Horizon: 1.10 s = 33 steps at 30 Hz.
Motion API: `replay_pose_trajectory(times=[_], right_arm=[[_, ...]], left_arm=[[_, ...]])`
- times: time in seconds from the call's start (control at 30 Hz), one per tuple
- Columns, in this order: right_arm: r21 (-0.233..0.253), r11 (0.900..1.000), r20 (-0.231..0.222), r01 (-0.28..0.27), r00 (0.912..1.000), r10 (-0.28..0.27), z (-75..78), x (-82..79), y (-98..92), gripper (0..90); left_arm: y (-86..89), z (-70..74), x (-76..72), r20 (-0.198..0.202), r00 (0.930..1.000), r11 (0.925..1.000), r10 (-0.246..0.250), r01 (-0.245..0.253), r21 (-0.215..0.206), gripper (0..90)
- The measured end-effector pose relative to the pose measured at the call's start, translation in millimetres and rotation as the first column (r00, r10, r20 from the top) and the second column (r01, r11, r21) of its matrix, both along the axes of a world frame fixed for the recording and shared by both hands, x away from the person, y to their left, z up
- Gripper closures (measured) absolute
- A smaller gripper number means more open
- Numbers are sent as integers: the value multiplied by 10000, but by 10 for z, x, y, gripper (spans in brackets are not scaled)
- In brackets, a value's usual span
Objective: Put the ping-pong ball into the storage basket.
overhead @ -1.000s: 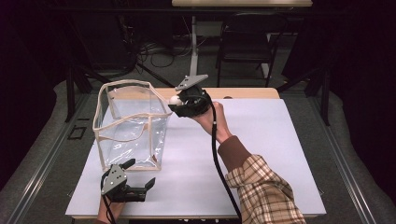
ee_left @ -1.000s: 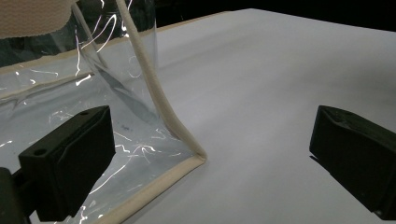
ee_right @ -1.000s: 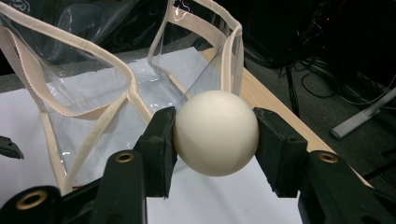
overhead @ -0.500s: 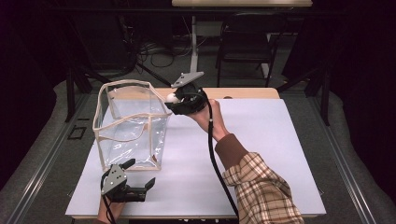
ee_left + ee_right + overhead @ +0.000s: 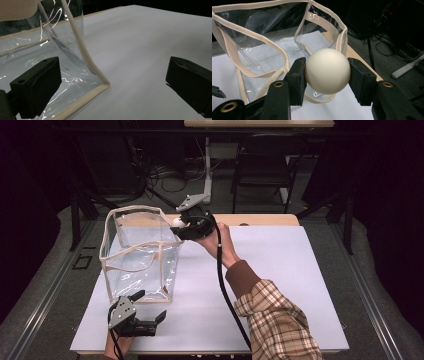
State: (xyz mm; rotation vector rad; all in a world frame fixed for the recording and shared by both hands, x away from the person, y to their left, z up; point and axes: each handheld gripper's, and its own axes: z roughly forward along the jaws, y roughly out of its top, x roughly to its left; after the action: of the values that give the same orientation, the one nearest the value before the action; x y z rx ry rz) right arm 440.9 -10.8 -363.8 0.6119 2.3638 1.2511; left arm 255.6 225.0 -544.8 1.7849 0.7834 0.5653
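A: The right gripper view has it: right tool (image 5: 327, 72) clamped on a cream ball (image 5: 327, 71), at the rim of the clear bag (image 5: 259, 37).

B: From above, the bag (image 5: 142, 252) stands upright on the white tabletop (image 5: 280, 270), mouth up. Left tool (image 5: 142, 312), jaws spread, rests at its near corner.

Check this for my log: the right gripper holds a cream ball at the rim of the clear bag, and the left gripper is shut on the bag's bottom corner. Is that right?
One point is wrong. The left gripper is open, its jaws set wide apart with the clear bag's corner between them untouched, as the left gripper view shows. The right gripper does hold the cream ball at the bag's rim.
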Motion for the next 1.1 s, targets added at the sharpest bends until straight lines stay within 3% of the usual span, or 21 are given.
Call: replay_pose_trajectory(times=[1.1], right_arm=[[-130,9999,-152,-65,9999,63,-12,94,265,510]], left_arm=[[6,4,-1,18,10000,10000,3,-3,17,2]])
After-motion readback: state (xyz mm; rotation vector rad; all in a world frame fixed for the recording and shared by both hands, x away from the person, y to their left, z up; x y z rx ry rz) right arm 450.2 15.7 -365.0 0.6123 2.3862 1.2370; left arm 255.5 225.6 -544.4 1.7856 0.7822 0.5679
